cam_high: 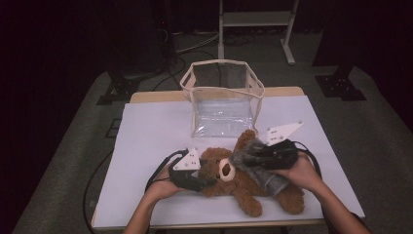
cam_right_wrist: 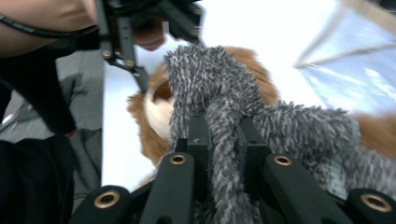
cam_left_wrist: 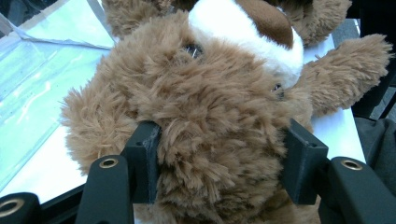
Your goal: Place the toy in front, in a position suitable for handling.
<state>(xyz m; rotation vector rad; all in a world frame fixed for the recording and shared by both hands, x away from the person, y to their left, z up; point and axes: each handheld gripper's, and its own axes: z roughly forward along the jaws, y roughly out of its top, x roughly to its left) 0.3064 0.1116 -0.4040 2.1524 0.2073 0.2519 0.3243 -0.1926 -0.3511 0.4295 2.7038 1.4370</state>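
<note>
A brown teddy bear [cam_high: 243,187] lies on its back on the white table [cam_high: 146,131], head toward the left. My left gripper [cam_high: 207,181] reaches in from the left, and its jaws press into the fur on both sides of the bear's head [cam_left_wrist: 219,116]. A grey fuzzy scarf [cam_high: 258,173] is draped over the bear's neck and chest. My right gripper [cam_high: 246,158] comes from the right and is shut on a strand of that scarf [cam_right_wrist: 224,140], holding it a little above the bear. The bear's white muzzle [cam_left_wrist: 243,28] points up.
A clear plastic bag with beige trim [cam_high: 221,97] stands open just behind the bear, near the table's far edge. A light metal frame [cam_high: 255,19] and black stand feet [cam_high: 341,85] are on the floor beyond. Cables trail off the table's front left.
</note>
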